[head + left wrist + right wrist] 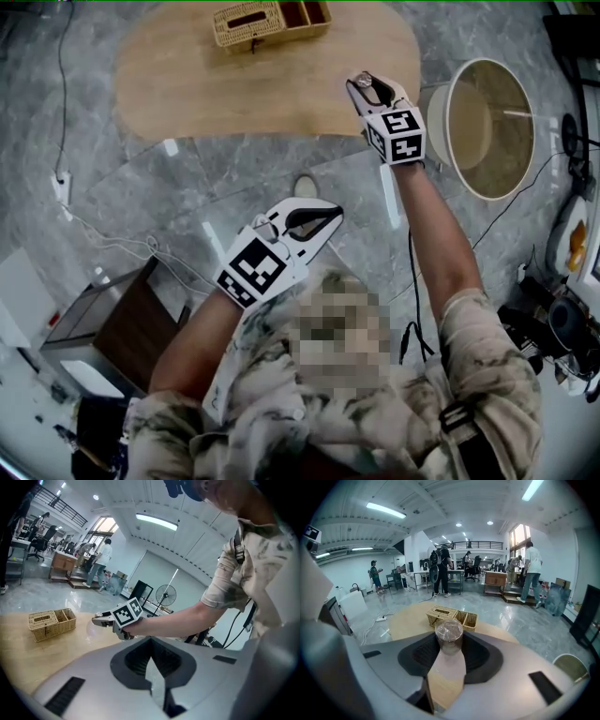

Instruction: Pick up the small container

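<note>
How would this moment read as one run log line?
right gripper: shut on small container, held above wooden table | left gripper: shut, empty | wicker basket: on the table

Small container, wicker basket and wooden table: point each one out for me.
small container (449, 640), right gripper view, its clear side wall.
wicker basket (246, 23), head view, its lidded left half.
wooden table (187, 89), head view, bare top.
</note>
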